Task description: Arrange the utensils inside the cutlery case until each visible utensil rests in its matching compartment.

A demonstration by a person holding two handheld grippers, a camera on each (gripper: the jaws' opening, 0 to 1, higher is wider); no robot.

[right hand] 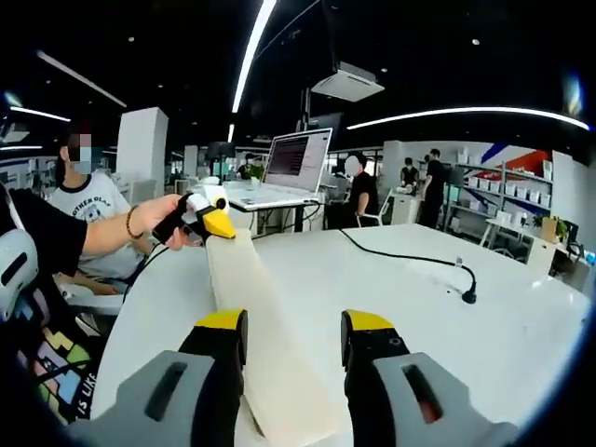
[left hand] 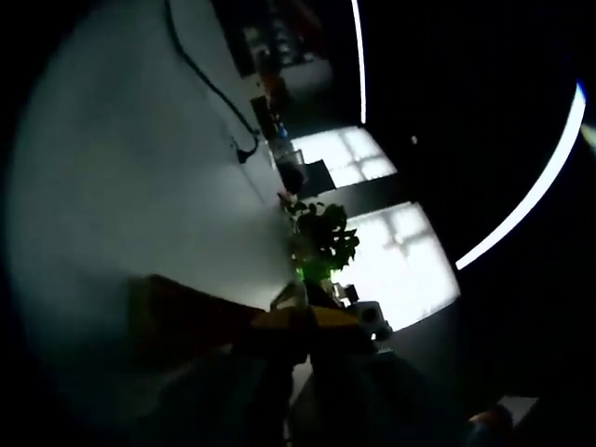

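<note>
**Cutlery case spanned between two grippers: risks at the grasp**

Lies lengthwise on the white table [right hand: 419, 307]: cutlery case [right hand: 237, 279], long, beige, closed. Straddling its near end, right gripper [right hand: 293, 326], jaws wide apart and holding nothing. Meeting its far end, left gripper [right hand: 209, 222], held in a person's hand [right hand: 163, 216]; cannot tell whether clamped, the left gripper view being dark and rolled. Likely faults: closing off-centre and skewing the case; lifting one end alone and spilling the contents; dragging towards the cable [right hand: 410, 256].
</note>
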